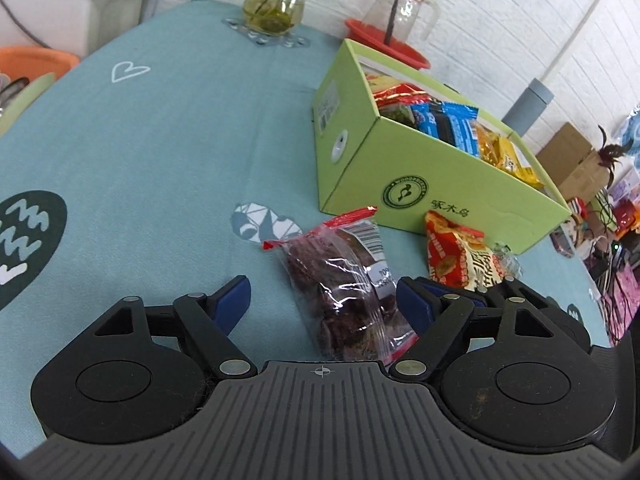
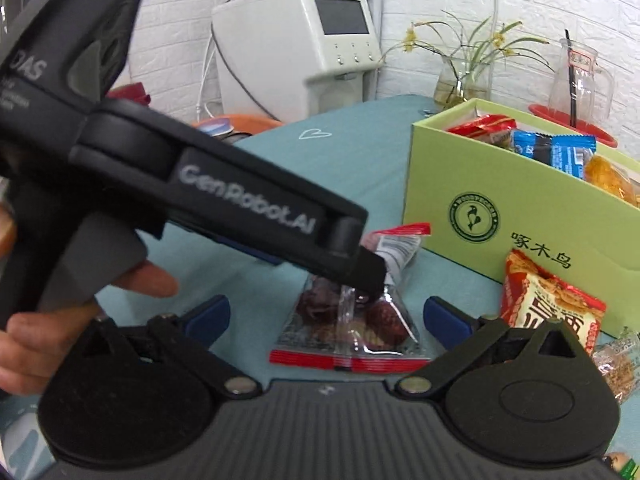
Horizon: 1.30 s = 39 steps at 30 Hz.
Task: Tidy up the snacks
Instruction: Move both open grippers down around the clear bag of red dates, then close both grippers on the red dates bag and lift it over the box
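Your left gripper (image 1: 324, 300) and right gripper (image 2: 326, 318) both straddle the clear bag of dried red dates (image 1: 344, 284) on the teal tabletop (image 1: 160, 140) — fingers apart, none pressing it. The green snack box (image 1: 440, 184) stands just beyond.

Left gripper (image 2: 374, 280) arm: "GenRobot.AI"
Green box (image 2: 520, 220) front: "啄木鸟", beside a round bird emblem
White machine (image 2: 296, 40) top: small brand mark, not legible
Date packet (image 2: 360, 316): barcode, digits unreadable

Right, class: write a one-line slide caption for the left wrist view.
Left gripper open around a clear bag of red dates on the teal tablecloth, beside a green box of snacks.
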### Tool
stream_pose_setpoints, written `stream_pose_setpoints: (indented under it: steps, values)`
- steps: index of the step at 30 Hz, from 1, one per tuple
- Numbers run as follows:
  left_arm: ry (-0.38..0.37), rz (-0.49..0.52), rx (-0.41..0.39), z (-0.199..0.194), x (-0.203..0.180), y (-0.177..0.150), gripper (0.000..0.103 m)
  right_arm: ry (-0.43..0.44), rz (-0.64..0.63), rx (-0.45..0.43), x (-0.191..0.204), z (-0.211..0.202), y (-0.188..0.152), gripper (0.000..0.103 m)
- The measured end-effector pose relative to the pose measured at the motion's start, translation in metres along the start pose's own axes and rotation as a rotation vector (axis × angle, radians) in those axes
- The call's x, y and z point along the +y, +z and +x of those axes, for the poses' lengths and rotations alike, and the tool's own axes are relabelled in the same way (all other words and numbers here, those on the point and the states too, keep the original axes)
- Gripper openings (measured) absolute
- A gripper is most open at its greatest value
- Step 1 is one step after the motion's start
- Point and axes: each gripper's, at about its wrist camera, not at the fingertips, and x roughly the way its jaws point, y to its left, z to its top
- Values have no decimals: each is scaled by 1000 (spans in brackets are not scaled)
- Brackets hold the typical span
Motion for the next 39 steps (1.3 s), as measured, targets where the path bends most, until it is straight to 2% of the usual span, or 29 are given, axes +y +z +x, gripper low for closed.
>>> stream_pose_setpoints:
  steps: [9, 14, 19, 28, 30, 32, 33, 34, 35, 39]
  values:
    - [7, 17, 2, 3, -6, -2, 68, 37, 72, -14, -10, 5, -5, 102]
    - [9, 12, -1, 5, -6, 0, 72, 52, 86, -27, -12, 1, -7, 102]
    - [-41, -15, -15, 1, 0, -1, 79, 20, 68, -35, -11, -1, -5, 102]
    - [-67, -2, -11, 9, 0, 2, 77, 11, 55, -16, -11, 3, -4, 102]
    - [-70, -2, -10, 12, 1, 5, 75, 5, 57, -15, -12, 5, -2, 102]
    - [-78, 21, -7, 15, 0, 7, 66, -1, 63, -15, -14, 7, -1, 100]
    - [-78, 38, -4, 15, -2, 6, 60, -1, 59, -8, -13, 9, 0, 95]
    - [-75, 61, 1, 16, -5, 5, 47, -10, 45, -5, -12, 10, 0, 84]
    - [-86, 66, 11, 14, -7, 3, 44, -29, 18, -9, -8, 8, 0, 72]
    - [-79, 47, 9, -7, -11, -8, 41, -22, 31, -18, -3, -6, -4, 67]
